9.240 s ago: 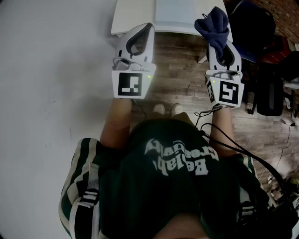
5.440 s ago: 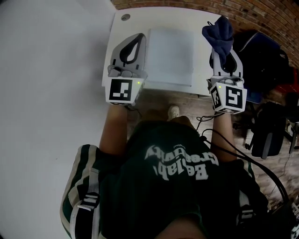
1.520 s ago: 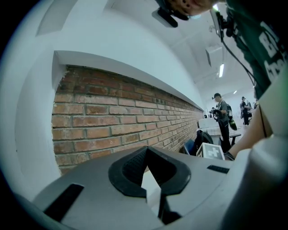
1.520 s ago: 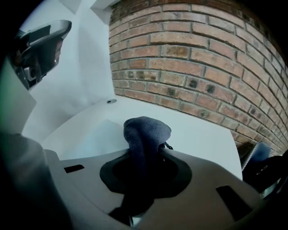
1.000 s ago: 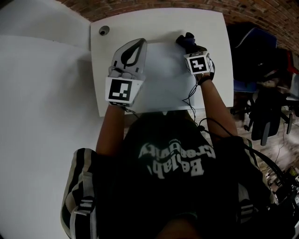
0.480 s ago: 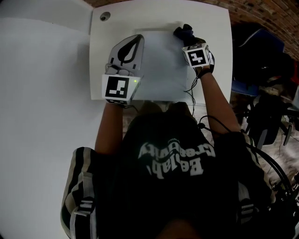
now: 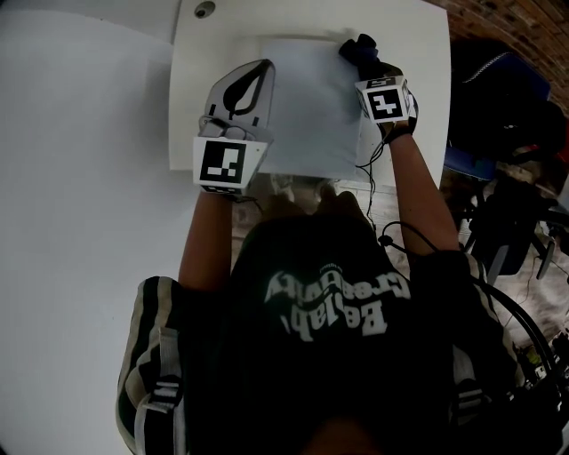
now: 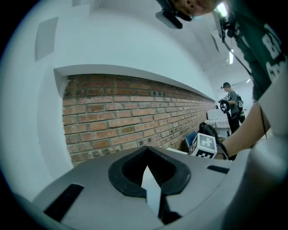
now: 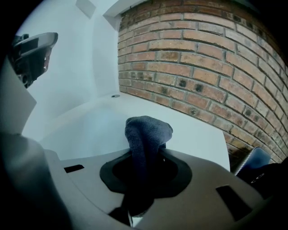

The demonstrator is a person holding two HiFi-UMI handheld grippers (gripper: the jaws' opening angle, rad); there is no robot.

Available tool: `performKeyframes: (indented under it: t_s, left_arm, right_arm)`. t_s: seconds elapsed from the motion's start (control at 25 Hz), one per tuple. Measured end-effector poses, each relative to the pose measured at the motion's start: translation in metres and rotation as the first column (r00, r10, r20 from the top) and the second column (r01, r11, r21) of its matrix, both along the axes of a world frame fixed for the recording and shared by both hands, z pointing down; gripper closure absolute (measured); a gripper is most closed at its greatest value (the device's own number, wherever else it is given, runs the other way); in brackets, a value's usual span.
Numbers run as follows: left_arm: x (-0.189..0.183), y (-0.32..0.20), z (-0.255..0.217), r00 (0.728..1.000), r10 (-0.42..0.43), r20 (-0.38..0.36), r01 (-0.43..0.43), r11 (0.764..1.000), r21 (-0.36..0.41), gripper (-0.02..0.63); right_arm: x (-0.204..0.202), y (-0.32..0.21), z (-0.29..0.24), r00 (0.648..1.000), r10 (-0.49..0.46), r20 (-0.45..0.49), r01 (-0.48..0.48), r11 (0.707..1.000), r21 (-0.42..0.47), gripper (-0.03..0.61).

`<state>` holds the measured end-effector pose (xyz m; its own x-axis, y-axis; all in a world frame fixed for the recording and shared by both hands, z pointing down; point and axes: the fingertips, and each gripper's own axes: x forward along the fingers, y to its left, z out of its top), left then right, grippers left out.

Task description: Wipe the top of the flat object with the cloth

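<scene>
The flat white object [image 7: 307,115] lies on a white table [image 7: 418,62]. My right gripper [image 7: 364,64] is shut on a dark blue cloth [image 7: 358,49], which sits at the flat object's far right corner. In the right gripper view the cloth [image 9: 147,130] bulges up out of the closed jaws of the right gripper [image 9: 145,157]. Over the flat object's left edge my left gripper [image 7: 264,66] is shut with nothing in it. The left gripper [image 8: 147,152] points toward the brick wall.
A round cable hole [image 7: 205,10] is in the table's far left corner. A brick wall [image 9: 202,58] runs behind the table. Dark chairs and bags [image 7: 502,98] stand to the right, with cables on the wooden floor. A person [image 8: 230,105] stands far off.
The person has walked up to the table. Both grippers came over the flat object, and the cloth came down to its far right corner. In the last second little moved.
</scene>
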<state>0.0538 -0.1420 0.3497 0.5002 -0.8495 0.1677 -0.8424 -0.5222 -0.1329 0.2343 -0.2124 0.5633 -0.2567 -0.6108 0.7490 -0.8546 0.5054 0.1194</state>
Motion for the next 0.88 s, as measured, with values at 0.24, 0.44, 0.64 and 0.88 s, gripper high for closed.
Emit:
performKeyframes:
  t_s: [0.24,0.44,0.64,0.88]
  left_arm:
    - [0.003,0.016,-0.004,0.997,0.069,-0.023,-0.069,0.998,0.007,0.614]
    - [0.005,0.024,-0.005,0.994,0.102,-0.026,-0.102,0.995,0.008,0.615]
    - [0.003,0.028,-0.013,0.992,0.122,-0.023,-0.121,0.992,0.022,0.614]
    - [0.002,0.025,-0.013,0.988,0.152,-0.026,-0.152,0.988,0.024,0.614]
  right_arm:
    - [0.002,0.025,0.000,0.999,0.042,-0.010,-0.042,0.999,-0.007,0.518]
    - [0.010,0.051,0.000,0.998,0.047,-0.044,-0.047,0.999,-0.018,0.518]
    - [0.009,0.077,-0.002,0.997,0.016,-0.079,-0.019,0.999,-0.028,0.518]
    - [0.002,0.109,-0.002,0.996,-0.030,-0.088,0.026,0.998,-0.054,0.518]
